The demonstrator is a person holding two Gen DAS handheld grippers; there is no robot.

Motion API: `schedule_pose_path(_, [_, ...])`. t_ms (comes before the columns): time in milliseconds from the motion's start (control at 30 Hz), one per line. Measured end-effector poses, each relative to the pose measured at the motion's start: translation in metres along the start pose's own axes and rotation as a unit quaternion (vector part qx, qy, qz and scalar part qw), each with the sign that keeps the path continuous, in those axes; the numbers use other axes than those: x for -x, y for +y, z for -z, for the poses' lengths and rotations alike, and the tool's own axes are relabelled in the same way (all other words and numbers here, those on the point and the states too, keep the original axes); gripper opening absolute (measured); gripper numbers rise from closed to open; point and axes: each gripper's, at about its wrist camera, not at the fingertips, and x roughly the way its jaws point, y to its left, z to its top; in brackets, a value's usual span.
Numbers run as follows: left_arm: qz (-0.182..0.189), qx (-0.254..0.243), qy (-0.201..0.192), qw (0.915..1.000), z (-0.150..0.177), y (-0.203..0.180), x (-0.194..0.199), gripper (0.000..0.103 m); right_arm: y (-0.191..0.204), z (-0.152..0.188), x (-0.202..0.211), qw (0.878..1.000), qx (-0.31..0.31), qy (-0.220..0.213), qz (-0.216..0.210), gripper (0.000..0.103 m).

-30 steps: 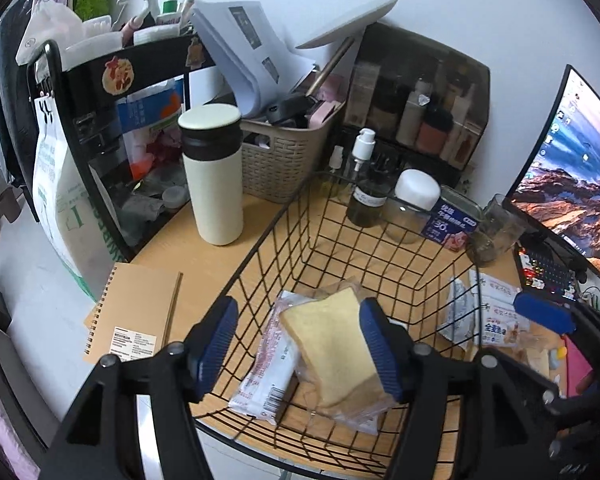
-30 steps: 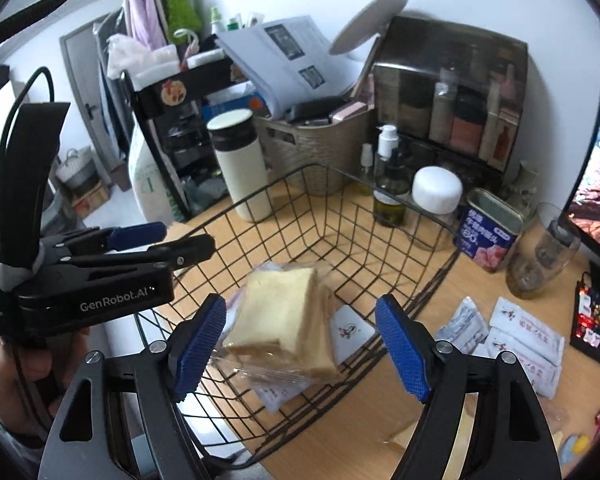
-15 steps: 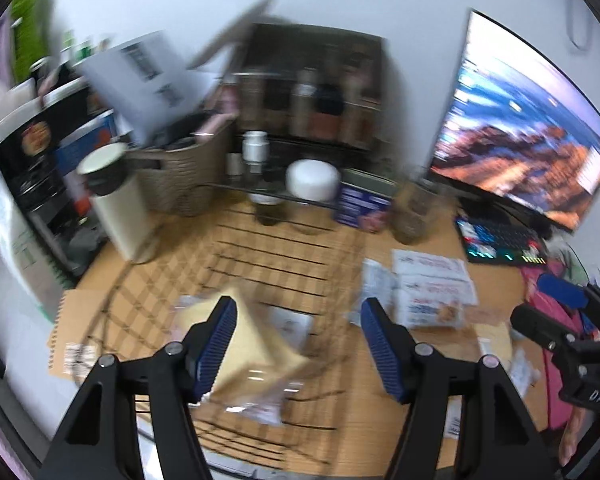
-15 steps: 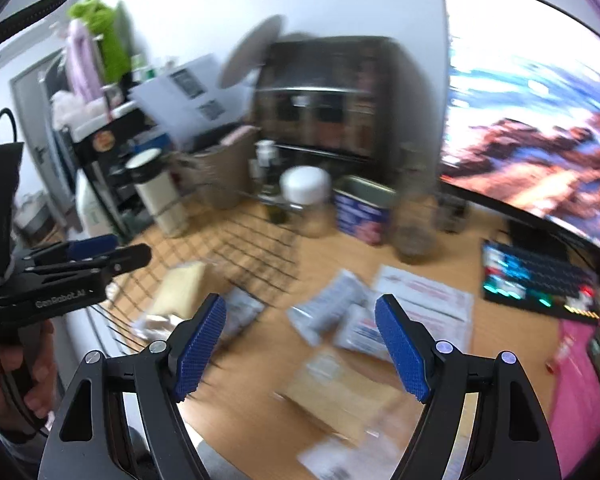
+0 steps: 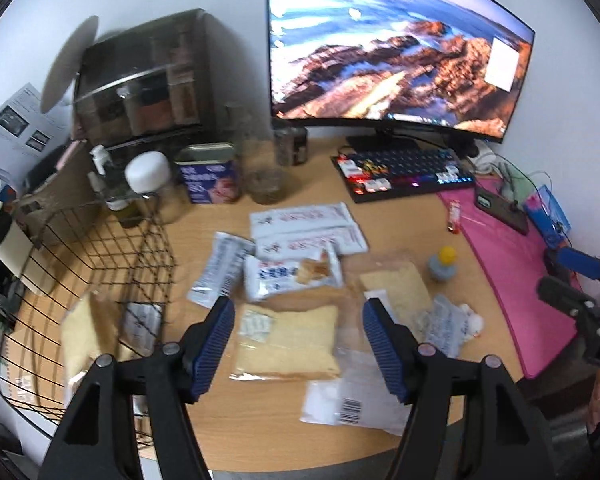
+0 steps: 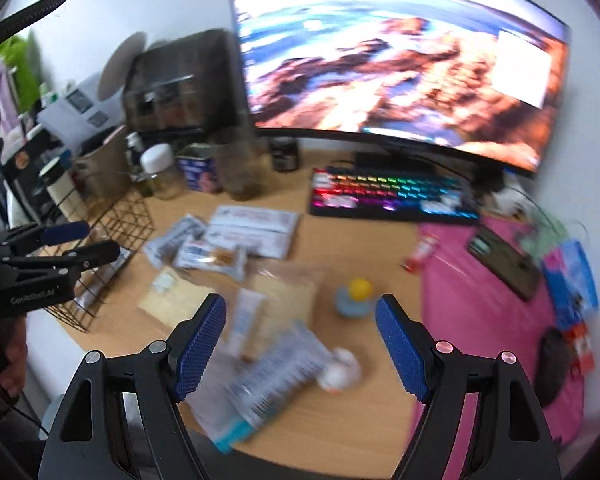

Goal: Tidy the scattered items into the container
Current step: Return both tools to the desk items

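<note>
Snack packets and wrapped bread lie scattered across the wooden desk (image 5: 452,404) in front of the monitor (image 5: 396,52) and the lit keyboard (image 5: 404,172). Nearest the left gripper (image 5: 298,340) is a bagged bread slice (image 5: 296,344) lying flat on the desk, seen between the spread blue pads, which hang above it without pressing on it; nothing is held. Beyond it sit a white and blue biscuit packet (image 5: 288,274), a grey sachet (image 5: 220,268) and two long white packets (image 5: 304,226) side by side. A second bagged bread slice (image 5: 400,284) lies to the right, partly under crumpled wrappers, with a small blue and yellow toy (image 5: 444,264) just past it. The black wire basket (image 5: 100,248) stands at the left end of the desk and already holds a bread slice (image 5: 86,332) leaning against its front wall, with a packet beside it. The right gripper (image 6: 300,344) also stands wide apart and empty over the desk, above a blurred silver packet (image 6: 276,376) and a white tube (image 6: 244,320); the motion blur makes it hard to say just what lies under them. In the right wrist view the left gripper shows at the left edge, by the basket, held in a person's hand (image 6: 4,356). A pink mat (image 5: 512,268) covers the desk's right side.
</note>
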Motion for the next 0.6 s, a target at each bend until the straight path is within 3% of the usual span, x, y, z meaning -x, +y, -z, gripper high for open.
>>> schedule_pose_path(200, [-0.009, -0.003, 0.014, 0.9999, 0.009, -0.013, -0.011, 0.072, -0.025, 0.024, 0.008, 0.999, -0.032, 0.007, 0.018, 0.078])
schedule_pose_path(433, [-0.018, 0.015, -0.002, 0.9997, 0.008, -0.005, -0.003, 0.072, -0.026, 0.028, 0.014, 0.998, -0.050, -0.008, 0.022, 0.078])
schedule_pose_path(600, [-0.019, 0.016, 0.008, 0.9997, 0.012, -0.003, -0.011, 0.072, -0.026, 0.027, 0.010, 0.998, -0.053, 0.000, 0.025, 0.078])
